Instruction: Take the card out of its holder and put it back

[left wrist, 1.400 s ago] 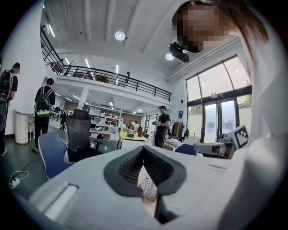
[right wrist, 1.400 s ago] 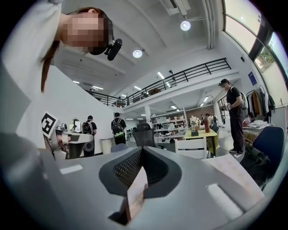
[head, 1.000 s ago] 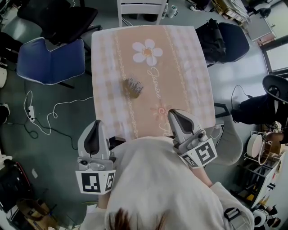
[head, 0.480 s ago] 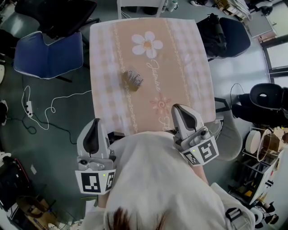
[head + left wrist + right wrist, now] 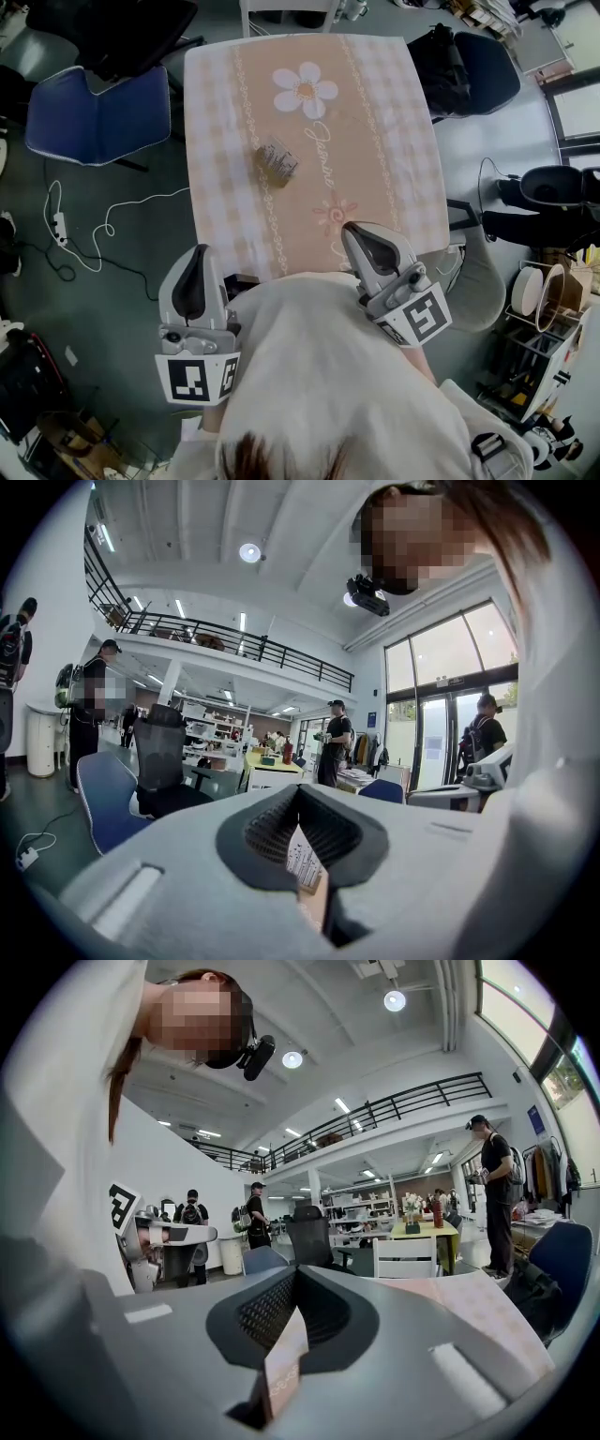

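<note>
From the head view, the card holder [image 5: 277, 163] lies near the middle of the counter [image 5: 394, 141], well ahead of both my tongs. Its long axis sits askew to the counter's edges. It is too small here to tell whether the card is inside. My right tongs [image 5: 356, 232] hang over the near edge of the counter, with the holder ahead and to their left. My left tongs [image 5: 199, 255] hang off the near left corner, with the holder ahead and to their right. Neither looks clearly nearer, though I judge the right has the straighter reach.

In the left gripper view, my left tongs [image 5: 298, 789] are closed, tips meeting. A pale printed strip shows in the slit below, which I cannot identify.

In the right gripper view, my right tongs [image 5: 295, 1274] are closed too, with a pinkish strip in their slit. The holder is not in sight.
</note>
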`<state>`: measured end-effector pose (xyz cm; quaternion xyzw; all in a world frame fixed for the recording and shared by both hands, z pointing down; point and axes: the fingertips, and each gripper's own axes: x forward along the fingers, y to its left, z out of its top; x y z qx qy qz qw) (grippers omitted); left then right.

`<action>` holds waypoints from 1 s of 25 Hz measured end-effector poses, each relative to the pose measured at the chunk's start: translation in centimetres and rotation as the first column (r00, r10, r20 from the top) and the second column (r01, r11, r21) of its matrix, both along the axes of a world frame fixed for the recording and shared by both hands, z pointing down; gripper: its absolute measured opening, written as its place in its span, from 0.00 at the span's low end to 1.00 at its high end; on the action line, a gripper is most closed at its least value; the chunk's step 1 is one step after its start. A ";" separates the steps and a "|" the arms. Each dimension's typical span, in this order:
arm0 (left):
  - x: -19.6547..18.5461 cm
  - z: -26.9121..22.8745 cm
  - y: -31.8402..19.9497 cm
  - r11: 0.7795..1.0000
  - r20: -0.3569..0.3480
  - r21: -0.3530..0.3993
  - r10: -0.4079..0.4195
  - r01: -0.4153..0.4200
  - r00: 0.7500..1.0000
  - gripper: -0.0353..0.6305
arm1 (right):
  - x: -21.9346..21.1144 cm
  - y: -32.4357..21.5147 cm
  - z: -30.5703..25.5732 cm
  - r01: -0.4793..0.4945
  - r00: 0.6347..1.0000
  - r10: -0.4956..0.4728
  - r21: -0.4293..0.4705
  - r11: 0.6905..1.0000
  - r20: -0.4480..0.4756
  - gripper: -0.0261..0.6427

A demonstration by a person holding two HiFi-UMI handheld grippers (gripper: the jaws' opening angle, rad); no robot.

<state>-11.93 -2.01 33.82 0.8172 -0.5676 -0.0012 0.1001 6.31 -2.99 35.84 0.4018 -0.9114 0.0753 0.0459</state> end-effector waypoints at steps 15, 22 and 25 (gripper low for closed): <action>0.3 0.2 0.0 1.000 -0.009 -0.008 0.009 -0.010 1.000 0.05 | -0.1 -0.1 0.4 -0.003 1.000 0.003 -0.010 1.000 -0.016 0.04; 0.3 0.4 0.0 1.000 -0.012 -0.013 0.007 -0.007 1.000 0.05 | -0.1 -0.2 0.7 -0.004 1.000 0.004 -0.018 1.000 -0.028 0.04; 0.3 0.5 -0.1 1.000 -0.011 -0.015 0.007 -0.007 1.000 0.05 | -0.4 -0.3 0.8 0.006 0.999 -0.007 -0.020 1.000 -0.035 0.04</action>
